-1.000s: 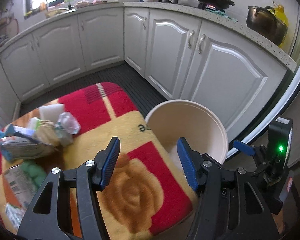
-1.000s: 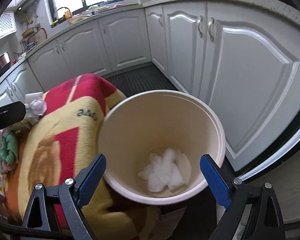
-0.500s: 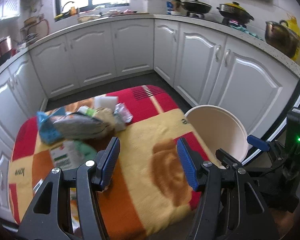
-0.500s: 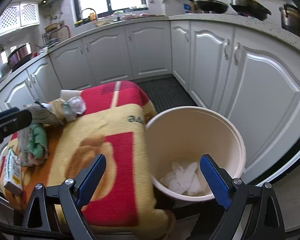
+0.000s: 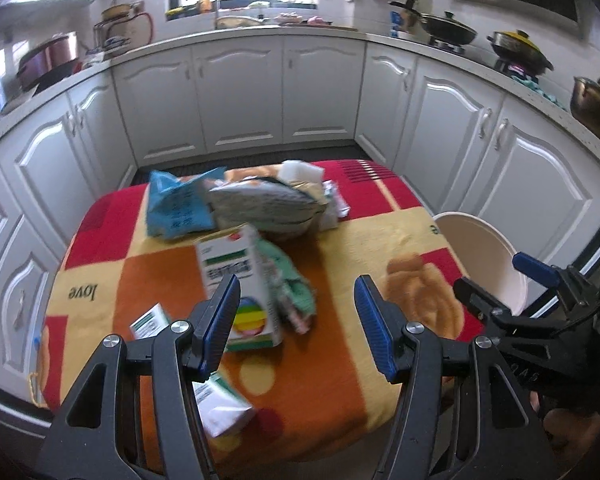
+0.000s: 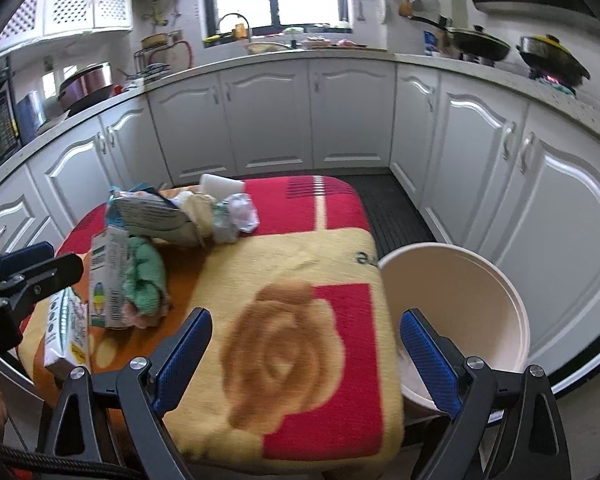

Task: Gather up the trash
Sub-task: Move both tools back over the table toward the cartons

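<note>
Both the left hand-held gripper (image 5: 296, 320) and the right hand-held gripper (image 6: 306, 364) are held open (nothing gripped). The tilted carton (image 5: 236, 280), mid-frame, could be knocked off the table (image 5: 340, 380) if approached carelessly, missing the bin (image 6: 460, 300) at right.

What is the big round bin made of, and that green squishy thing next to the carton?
The bin looks like smooth cream plastic: thin even rim, faint sheen, though coated paper is possible. The green thing seems to be soft cloth or towelling, crumpled and fuzzy, matte. The carton beside it looks like printed, glossy cardboard with sharp folded edges.
</note>
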Demonstrator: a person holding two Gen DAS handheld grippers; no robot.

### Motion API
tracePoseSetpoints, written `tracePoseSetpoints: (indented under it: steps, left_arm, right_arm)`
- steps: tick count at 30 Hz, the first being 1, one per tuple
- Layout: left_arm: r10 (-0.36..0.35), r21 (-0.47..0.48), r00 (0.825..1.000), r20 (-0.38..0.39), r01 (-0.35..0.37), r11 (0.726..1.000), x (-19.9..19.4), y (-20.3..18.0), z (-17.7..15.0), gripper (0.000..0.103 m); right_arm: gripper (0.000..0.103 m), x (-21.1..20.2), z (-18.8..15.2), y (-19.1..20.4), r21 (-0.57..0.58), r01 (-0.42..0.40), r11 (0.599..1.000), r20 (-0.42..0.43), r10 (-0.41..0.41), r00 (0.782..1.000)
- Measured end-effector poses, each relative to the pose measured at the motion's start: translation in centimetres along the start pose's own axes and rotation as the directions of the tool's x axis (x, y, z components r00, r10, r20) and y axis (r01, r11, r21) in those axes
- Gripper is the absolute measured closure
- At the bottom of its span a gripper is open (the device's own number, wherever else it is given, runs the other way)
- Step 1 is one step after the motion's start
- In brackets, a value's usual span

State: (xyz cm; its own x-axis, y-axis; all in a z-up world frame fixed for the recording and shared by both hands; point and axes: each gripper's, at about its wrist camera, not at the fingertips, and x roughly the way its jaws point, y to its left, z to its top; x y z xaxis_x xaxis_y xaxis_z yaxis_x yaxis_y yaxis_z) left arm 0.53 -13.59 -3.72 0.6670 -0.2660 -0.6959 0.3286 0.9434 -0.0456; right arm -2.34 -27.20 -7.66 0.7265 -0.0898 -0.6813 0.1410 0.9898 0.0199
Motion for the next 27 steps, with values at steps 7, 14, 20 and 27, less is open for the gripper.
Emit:
tracePoseSetpoints:
  steps: [7, 14, 20, 27]
  left_arm:
    - [0.011, -0.098, 0.999, -0.042, -0.015, 0.995, 0.1, 4.5, -1.7, 0.045]
    - [-0.005, -0.213, 0.997, -0.073, -0.011, 0.977, 0.2, 8.0, -3.2, 0.045]
    - [-0.022, -0.257, 0.995, -0.092, -0.002, 0.966, 0.6, 8.8, -4.1, 0.045]
    - [-0.058, -0.303, 0.993, -0.101, 0.024, 0.953, 1.3, 8.8, -4.4, 0.043]
  right_arm:
    - [0.009, 0.0, 0.6, 2.6, -0.034, -0.007, 0.999, 0.007, 0.007, 1.000]
    - [0.009, 0.5, 1.0, 4.3, -0.061, -0.023, 0.998, 0.002, 0.023, 1.000]
    - [0.009, 0.7, 1.0, 4.9, -0.074, -0.039, 0.996, -0.005, 0.039, 0.999]
    - [0.009, 1.0, 0.7, 5.1, -0.081, -0.047, 0.996, -0.014, 0.046, 0.999]
